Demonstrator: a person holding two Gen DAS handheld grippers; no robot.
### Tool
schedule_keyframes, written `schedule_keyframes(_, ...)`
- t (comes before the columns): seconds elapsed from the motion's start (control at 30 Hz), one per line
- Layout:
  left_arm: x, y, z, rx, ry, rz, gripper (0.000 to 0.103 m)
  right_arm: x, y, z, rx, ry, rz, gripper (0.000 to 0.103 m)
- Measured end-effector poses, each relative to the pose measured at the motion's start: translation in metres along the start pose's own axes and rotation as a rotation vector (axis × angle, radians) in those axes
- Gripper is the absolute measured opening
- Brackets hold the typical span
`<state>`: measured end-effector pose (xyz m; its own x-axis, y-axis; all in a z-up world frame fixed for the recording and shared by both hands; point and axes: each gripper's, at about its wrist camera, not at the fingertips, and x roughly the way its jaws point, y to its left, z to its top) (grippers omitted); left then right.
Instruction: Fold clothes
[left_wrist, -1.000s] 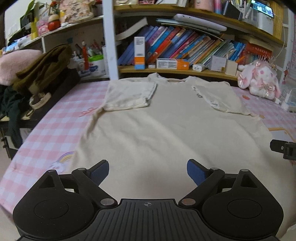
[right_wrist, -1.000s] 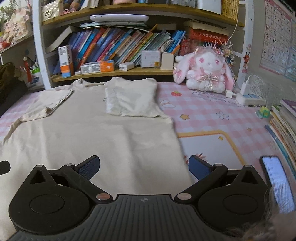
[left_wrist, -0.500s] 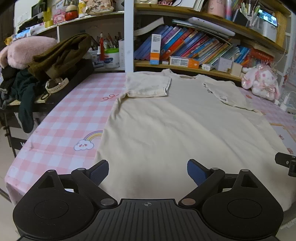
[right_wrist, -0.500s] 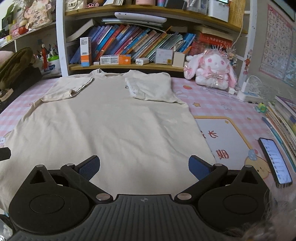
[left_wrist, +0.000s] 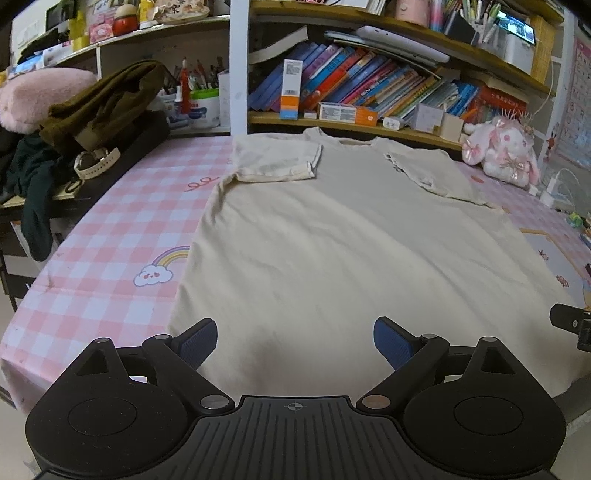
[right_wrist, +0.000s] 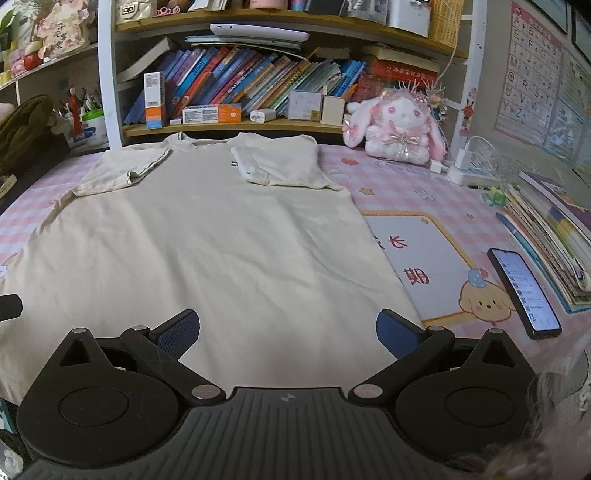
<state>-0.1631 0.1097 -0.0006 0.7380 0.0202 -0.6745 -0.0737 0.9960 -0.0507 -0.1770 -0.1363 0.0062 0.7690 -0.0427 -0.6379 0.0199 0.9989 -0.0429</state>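
A cream T-shirt (left_wrist: 332, 236) (right_wrist: 207, 236) lies flat on the pink checked tablecloth (left_wrist: 122, 251), collar toward the bookshelf. Both short sleeves are folded inward onto the chest, the left sleeve (left_wrist: 277, 162) and the right sleeve (right_wrist: 284, 166). My left gripper (left_wrist: 295, 341) hovers open over the shirt's near hem, toward its left side, holding nothing. My right gripper (right_wrist: 288, 332) is open above the hem near the shirt's right edge, also empty. The tip of the right gripper (left_wrist: 570, 325) shows at the right edge of the left wrist view.
A phone (right_wrist: 524, 291) and a stack of books (right_wrist: 554, 229) lie at the right of the table. A pink plush rabbit (right_wrist: 399, 129) sits at the back right by a power strip (right_wrist: 465, 170). Dark clothes and a watch (left_wrist: 92, 122) are piled at the left. Bookshelves (left_wrist: 351, 96) stand behind.
Both grippers have pulled back toward the table's near edge and risen, so the whole shirt and more tablecloth show. Both stay open. The shirt has not moved.
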Motion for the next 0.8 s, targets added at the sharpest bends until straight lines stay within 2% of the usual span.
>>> schedule_keyframes(0.53, 0.003, -0.007, -0.006, 0.029, 0.028, -0.009, 0.094, -0.008, -0.01, -0.011, 0.029, 0.016, -0.032, 0.103)
schedule_keyframes(0.8, -0.008, -0.01, -0.009, 0.049, -0.007, 0.019, 0.094, -0.017, -0.012, -0.017, 0.023, -0.004, 0.004, 0.103)
